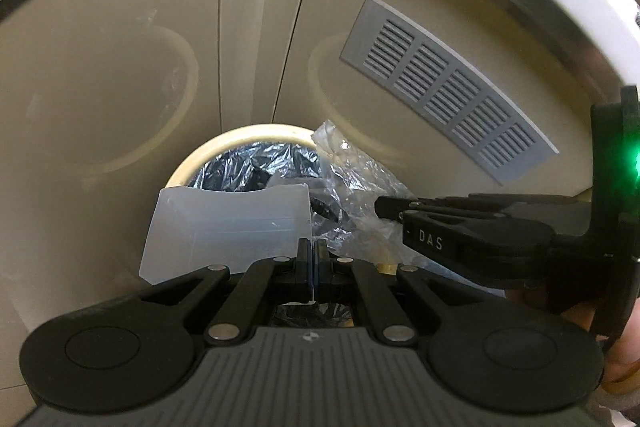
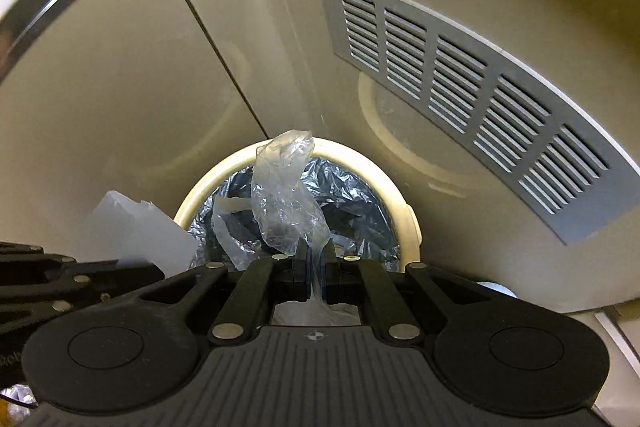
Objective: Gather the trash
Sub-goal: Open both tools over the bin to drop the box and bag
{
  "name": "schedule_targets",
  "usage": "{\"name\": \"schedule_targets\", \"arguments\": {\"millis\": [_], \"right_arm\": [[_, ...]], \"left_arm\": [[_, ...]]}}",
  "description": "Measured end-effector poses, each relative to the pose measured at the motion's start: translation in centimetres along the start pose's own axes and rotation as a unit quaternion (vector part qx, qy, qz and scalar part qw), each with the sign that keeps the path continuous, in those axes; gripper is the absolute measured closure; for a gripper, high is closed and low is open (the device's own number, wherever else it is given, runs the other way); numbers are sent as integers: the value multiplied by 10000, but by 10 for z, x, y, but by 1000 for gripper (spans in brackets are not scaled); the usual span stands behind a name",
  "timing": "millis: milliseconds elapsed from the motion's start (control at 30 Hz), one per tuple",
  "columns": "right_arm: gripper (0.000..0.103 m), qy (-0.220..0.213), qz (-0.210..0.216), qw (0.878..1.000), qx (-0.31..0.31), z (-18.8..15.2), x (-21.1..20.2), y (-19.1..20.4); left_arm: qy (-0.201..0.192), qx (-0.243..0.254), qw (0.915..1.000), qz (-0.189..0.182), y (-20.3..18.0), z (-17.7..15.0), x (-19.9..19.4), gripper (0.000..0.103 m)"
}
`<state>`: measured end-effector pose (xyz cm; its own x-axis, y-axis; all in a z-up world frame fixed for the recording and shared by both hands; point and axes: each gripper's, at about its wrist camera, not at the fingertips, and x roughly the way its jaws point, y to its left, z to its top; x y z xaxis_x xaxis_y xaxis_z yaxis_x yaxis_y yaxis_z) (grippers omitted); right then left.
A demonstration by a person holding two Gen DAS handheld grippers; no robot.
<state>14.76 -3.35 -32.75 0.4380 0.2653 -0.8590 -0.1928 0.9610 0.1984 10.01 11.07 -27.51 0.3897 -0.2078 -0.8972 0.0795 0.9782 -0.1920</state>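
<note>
Clamped in my left gripper (image 1: 312, 259) is a stiff translucent plastic sheet (image 1: 228, 223); my right gripper (image 2: 311, 267) pinches crumpled clear film (image 2: 286, 195). Both hang at mid-frame over the lined cream bin (image 2: 404, 203). Released now, the film could cling to my pads, and the sheet, partly left of the rim, might land outside.

The trash bin (image 2: 404, 187) stands on the floor before the cabinet doors (image 2: 120, 87), with a vent grille (image 2: 460, 87) behind to its right. A bin liner (image 2: 352, 203) sits inside it.

Above its mouth, the left tongs (image 1: 312, 255) pinch a plastic sheet (image 1: 224, 227), the right tongs (image 2: 310, 267) a crumpled wrapper (image 2: 286, 195).
</note>
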Motion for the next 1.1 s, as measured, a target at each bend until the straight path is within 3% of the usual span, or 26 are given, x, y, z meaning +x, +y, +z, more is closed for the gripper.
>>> {"name": "schedule_targets", "arguments": {"millis": [567, 733, 767, 833, 900, 933, 967, 1100], "right_arm": [[98, 317, -48, 9994, 103, 7, 45, -2], [93, 313, -24, 9992, 261, 10, 50, -1], [89, 314, 23, 9991, 293, 12, 51, -3], [58, 298, 41, 9989, 353, 13, 52, -4], [37, 210, 40, 9991, 369, 13, 48, -6], [32, 159, 49, 9992, 356, 13, 46, -6], [30, 132, 55, 9994, 326, 13, 44, -6], [27, 2, -81, 9997, 234, 11, 30, -4]], "left_arm": [[328, 113, 9994, 28, 1, 9, 47, 103], [277, 161, 9995, -42, 3, 12, 49, 103], [227, 172, 9996, -21, 3, 12, 48, 99], [188, 221, 9996, -6, 3, 13, 46, 78], [123, 184, 9998, -5, 4, 12, 41, 25], [66, 129, 9999, -3, 5, 11, 38, 16], [-29, 68, 10000, -32, 6, 9, 33, 9], [-26, -57, 10000, -28, 10, 3, 18, 8]]}}
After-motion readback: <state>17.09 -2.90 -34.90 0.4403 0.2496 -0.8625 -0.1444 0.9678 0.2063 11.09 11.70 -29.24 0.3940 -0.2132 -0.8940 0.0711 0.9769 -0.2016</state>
